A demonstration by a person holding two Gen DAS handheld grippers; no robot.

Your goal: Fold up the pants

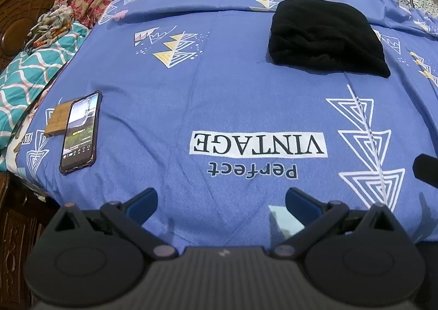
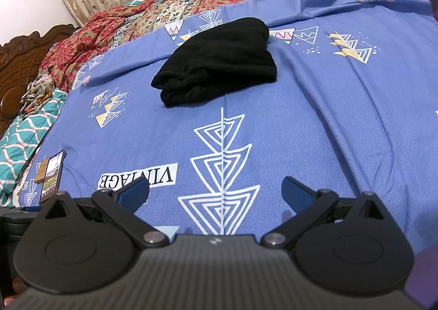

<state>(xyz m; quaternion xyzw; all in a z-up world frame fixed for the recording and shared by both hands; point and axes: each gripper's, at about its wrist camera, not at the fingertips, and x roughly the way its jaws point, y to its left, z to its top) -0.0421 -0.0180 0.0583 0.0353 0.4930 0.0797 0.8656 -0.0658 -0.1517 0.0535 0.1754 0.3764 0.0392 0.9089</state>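
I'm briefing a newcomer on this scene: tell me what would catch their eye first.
A folded black fabric bundle, apparently the pants, lies alone toward the far side of the blue bedsheet printed with white triangles and "Perfect VINTAGE". A lit black smartphone rests near the sheet's left edge, partly over a small wooden block. Both tongs, left and right, are open and empty.

Pants point(image 1: 325, 36) on bedsheet point(image 1: 219, 96), far side; phone point(image 1: 80, 132) left.

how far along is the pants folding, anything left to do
Done: the black pants lie in a compact folded bundle on the blue sheet. In hand: nothing; the left gripper and right gripper are both open, empty and well short of the bundle. Left: little, perhaps tidying the rumpled near edge.
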